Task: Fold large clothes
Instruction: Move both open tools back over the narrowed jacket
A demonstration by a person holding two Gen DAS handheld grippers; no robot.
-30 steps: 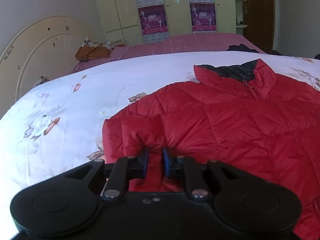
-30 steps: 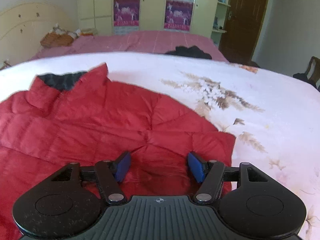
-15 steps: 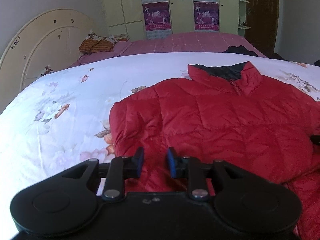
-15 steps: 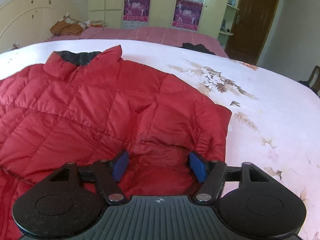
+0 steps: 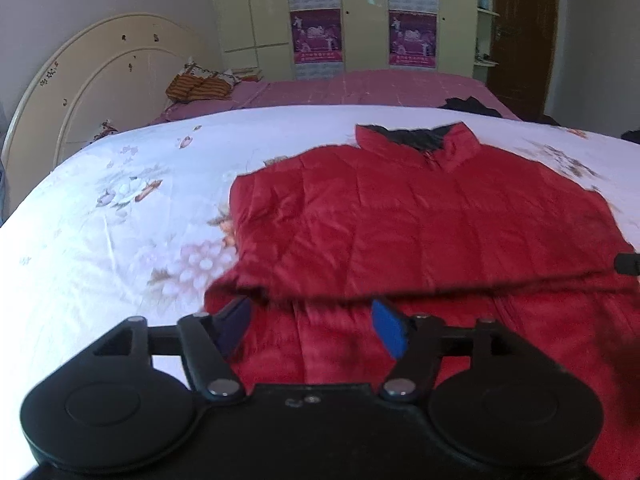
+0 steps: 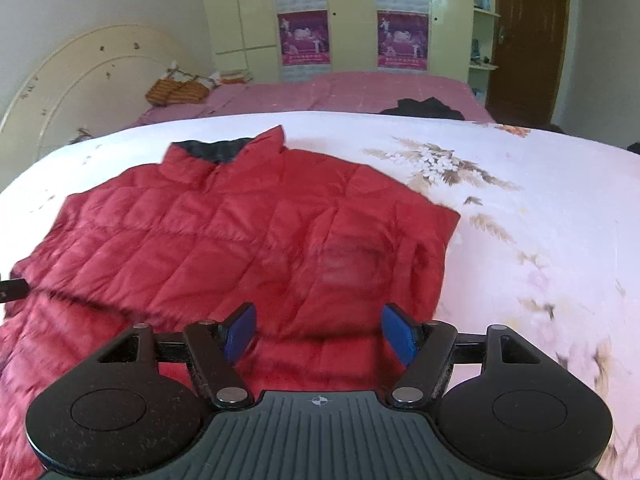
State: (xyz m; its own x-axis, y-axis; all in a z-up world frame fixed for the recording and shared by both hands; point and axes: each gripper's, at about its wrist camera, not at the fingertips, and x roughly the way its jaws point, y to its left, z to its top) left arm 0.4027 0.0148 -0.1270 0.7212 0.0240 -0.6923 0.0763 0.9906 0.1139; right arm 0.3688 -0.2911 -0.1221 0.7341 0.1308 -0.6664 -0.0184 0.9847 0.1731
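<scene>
My left claw (image 5: pixel 310 330) is opening, its blue pads spread with nothing between them; my right claw (image 6: pixel 318 334) stands wide and empty too. Both hover over the near edge of the red quilted jacket (image 6: pixel 240 236), which lies spread on the white floral bedspread (image 6: pixel 540 220), collar away from me. The left view alone shows the jacket's left folded edge and bare bedspread beside it; the right view alone shows the right folded edge and the brown flower print. Purple posters (image 5: pixel 316 36) hang on the wardrobe; their writing is too blurred to read.
</scene>
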